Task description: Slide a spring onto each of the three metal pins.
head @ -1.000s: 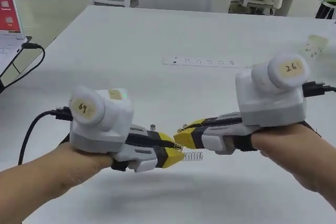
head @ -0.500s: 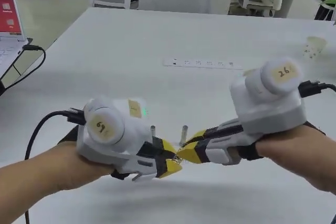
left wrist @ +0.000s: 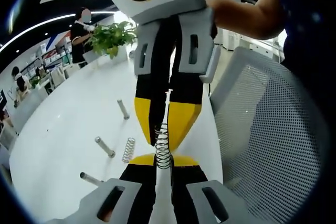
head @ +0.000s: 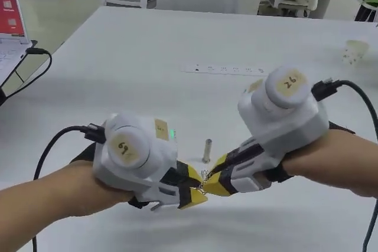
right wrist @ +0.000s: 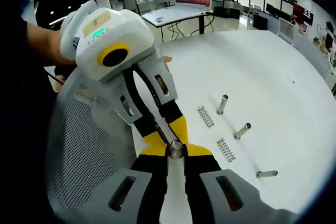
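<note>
- One spring (left wrist: 164, 148) is off the table (head: 147, 57), held between the two tool tips. It is a thin, bright wire coil, narrow and open-wound, and it runs lengthwise from one pair of tips to the other.
- In the left gripper view we see it side-on. In the right gripper view we see it end-on, as a small metal ring.
- The left gripper (left wrist: 164, 165) has its yellow-tipped jaws clenched on one end of the coil.
- The right gripper (right wrist: 176, 156) faces it tip to tip, jaws pinched on the other end.
- In the head view the tips meet low over the table, just in front of one upright pin.
- We count three bare pins in a loose row: first pin (right wrist: 222, 104), second pin (right wrist: 242, 130) and third pin (right wrist: 266, 173). They are short, grey, round posts.
- Two more springs lie flat on the table. One loose spring (right wrist: 205, 116) lies just beside the first pin, and the other loose spring (right wrist: 226, 149) lies near the second pin.
- Farther off, a white power strip (head: 227, 70) lies mid-table, a paper cup (head: 354, 51) stands at the right edge, and a laptop (head: 9, 22) sits at the left.
</note>
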### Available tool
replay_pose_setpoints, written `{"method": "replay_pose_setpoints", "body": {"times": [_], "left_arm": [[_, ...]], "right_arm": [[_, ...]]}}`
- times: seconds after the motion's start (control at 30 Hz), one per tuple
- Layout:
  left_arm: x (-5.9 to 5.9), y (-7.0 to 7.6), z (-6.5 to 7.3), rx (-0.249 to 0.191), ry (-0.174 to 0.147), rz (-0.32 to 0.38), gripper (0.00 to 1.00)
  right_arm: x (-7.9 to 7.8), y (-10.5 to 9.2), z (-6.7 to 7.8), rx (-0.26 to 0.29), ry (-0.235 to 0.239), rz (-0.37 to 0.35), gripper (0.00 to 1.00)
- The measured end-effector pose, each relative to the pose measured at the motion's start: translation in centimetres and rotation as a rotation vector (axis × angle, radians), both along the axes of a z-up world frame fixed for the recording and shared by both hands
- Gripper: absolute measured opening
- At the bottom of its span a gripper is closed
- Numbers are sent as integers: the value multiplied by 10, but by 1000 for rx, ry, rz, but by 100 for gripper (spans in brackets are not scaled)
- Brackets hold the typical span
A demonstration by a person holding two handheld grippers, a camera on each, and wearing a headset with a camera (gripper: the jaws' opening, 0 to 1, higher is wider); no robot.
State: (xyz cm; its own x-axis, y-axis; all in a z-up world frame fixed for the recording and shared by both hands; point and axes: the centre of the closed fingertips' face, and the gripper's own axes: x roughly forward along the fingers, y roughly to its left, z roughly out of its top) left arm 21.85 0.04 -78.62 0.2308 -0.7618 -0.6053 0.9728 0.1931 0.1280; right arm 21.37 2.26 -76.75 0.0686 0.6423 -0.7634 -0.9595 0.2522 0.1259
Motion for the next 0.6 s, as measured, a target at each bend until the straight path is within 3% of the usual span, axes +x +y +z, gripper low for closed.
{"method": "replay_pose_setpoints", "body": {"times": [0.13,0.43,0.6], "left_arm": [[-1,-1,2,-17,21,8,1],[-2,-2,3,-18,17,2,1],[-2,-3,1,-23,26,4,1]], "right_arm": [[-1,1,-3,-32,-4,30,9],[-3,-2,-5,-74,28,62,8],[-3,-2,-6,-95,24,73,8]]}}
